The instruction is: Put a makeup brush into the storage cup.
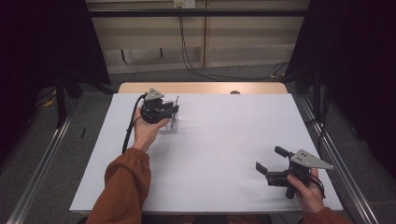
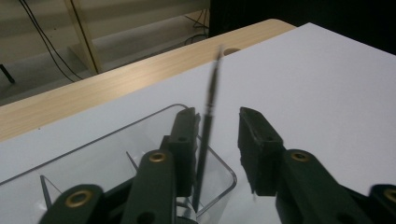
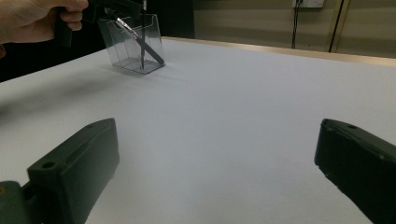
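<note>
At the near right corner of the white worktop [image 1: 210,154], well apart from the clear plastic holder [image 1: 171,124], the right hand-held gripper [image 1: 272,163] rests in the person's hand with its jaws wide apart and nothing between them. Its own camera looks between those jaws across bare white sheet to the holder [image 3: 134,45] far off at upper left, and shows what the overhead camera cannot: a thin dark pen [image 3: 141,44] standing inside the holder beside a slanted second piece, with the other hand [image 3: 39,18] just above. Farther up the worktop on the left, the left hand-held gripper [image 1: 169,112] hangs directly over the holder, held by a hand in a rust-orange sleeve [image 1: 122,186]. From above the jaws blur into the holder; the left gripper view settles it. There the pen [image 2: 208,121] stands upright in the holder's corner [image 2: 219,179], close against one jaw while the other stands off; the jaws are parted, not clamped. Beyond the holder a strip of bare wood [image 2: 107,84] edges the worktop, with cables on the floor behind.
</note>
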A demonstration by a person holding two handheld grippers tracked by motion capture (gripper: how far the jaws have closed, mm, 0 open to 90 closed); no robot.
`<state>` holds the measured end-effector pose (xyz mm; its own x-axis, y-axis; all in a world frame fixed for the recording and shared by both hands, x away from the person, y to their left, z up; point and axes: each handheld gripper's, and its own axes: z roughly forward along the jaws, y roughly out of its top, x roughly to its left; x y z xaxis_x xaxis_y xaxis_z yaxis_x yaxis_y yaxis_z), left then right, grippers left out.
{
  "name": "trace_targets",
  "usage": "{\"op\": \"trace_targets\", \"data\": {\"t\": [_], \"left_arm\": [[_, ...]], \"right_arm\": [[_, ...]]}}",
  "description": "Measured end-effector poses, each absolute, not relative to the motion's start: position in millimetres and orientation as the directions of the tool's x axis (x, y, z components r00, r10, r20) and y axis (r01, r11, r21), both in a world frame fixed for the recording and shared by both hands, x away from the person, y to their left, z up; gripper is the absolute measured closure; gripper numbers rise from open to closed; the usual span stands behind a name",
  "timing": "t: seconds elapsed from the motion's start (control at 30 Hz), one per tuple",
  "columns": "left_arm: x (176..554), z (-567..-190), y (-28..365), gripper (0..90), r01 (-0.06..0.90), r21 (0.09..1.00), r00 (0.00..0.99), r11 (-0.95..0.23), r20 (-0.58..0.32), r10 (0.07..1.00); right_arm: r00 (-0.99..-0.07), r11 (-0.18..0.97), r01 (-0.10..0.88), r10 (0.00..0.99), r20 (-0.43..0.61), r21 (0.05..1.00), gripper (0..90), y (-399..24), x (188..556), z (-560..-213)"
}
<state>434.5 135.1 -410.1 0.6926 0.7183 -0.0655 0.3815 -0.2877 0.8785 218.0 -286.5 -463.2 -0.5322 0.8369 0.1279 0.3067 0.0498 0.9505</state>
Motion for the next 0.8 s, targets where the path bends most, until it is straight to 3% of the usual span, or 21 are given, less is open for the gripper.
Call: {"op": "trace_targets", "data": {"t": [0.43,0.8], "left_arm": [[434.5,-408.8,137.5,38.3,0.352,0.905,0.688,-0.239,-0.076,0.722],[431.6,-404.0,140.8,9.3,0.368,0.909,0.676,-0.197,-0.116,0.727]], "right_arm": [[-0.524,0.042,0.303,0.842,0.13,0.952,0.0,-289.3,218.1,-464.0],[-0.516,0.033,0.3,0.846,0.133,0.953,0.0,-292.2,219.7,-464.4]]}}
